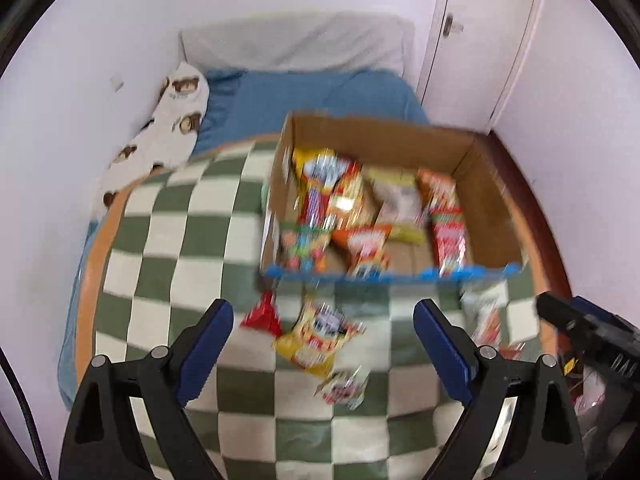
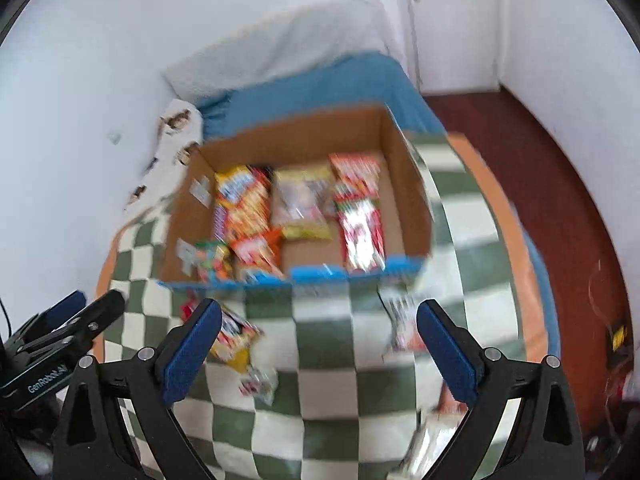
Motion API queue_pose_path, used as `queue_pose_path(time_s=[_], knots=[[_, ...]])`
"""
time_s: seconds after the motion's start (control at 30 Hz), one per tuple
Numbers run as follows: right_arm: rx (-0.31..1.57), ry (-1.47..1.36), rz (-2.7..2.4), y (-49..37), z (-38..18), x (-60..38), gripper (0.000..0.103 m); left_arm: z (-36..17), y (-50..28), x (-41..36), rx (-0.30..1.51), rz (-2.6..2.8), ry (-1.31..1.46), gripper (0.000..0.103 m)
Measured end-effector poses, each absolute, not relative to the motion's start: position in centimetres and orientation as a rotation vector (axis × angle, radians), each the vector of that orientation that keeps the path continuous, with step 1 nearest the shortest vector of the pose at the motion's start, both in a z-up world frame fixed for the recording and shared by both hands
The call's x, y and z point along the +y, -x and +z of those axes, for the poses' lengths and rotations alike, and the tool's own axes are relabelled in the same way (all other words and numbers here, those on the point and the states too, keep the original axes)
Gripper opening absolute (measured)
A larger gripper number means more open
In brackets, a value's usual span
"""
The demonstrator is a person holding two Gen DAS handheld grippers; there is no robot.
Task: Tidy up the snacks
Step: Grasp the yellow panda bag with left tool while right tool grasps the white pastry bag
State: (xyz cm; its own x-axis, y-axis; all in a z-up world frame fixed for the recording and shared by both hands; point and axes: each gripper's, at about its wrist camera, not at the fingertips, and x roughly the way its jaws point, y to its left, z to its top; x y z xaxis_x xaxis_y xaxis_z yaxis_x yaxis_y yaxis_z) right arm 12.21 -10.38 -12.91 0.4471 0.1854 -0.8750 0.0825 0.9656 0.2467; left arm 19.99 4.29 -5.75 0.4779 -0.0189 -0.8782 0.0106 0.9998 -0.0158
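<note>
A cardboard box (image 1: 384,132) with a blue front edge sits on a green-and-white checkered blanket (image 1: 180,240). Several snack packs (image 1: 332,200) lie inside it. In front of the box, loose on the blanket, are a red packet (image 1: 262,316), a yellow packet (image 1: 320,340), a small white packet (image 1: 344,390) and a white-and-red packet (image 1: 486,316). My left gripper (image 1: 324,308) hovers open above the yellow packet, holding nothing. My right gripper (image 2: 319,308) is wide open and empty over the blanket, between the yellow packet (image 2: 236,340) and the white-and-red packet (image 2: 402,324). Both views are motion-blurred.
The blanket covers a bed with a blue sheet (image 1: 304,96), a white pillow (image 1: 296,44) and a bear-print cushion (image 1: 168,128) along the left wall. A silvery packet (image 2: 432,440) lies near the right finger. Red-brown floor (image 2: 540,160) and a white door (image 1: 480,40) are to the right.
</note>
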Motion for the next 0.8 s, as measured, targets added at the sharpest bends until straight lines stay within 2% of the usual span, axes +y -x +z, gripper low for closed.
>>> queue_pose_path(time_s=[0.2, 0.37, 0.6, 0.77, 0.8], knots=[[1.309, -0.415, -0.062, -9.3, -21.0, -16.0, 0.100, -13.0, -18.7, 4.7, 1.259, 0.000, -0.069, 0.092], [1.442, -0.508, -0.183, -6.1, -26.8, -20.1, 0.100, -17.6, -19.1, 4.0, 1.314, 0.014, -0.187, 0.092], [1.648, -0.438, -0.241, -3.2, -33.9, -20.1, 0.100, -22.7, -21.7, 3.4, 1.417, -0.019, -0.304, 0.092], [1.716, -0.335, -0.212, -1.9, -37.1, -17.2, 0.080, -23.0, -22.7, 1.8, 1.383, -0.109, -0.414, 0.092], [1.708, -0.316, -0.184, -2.0, -37.0, -16.5, 0.070, -23.1, -22.9, 1.3, 1.373, -0.126, -0.441, 0.092]])
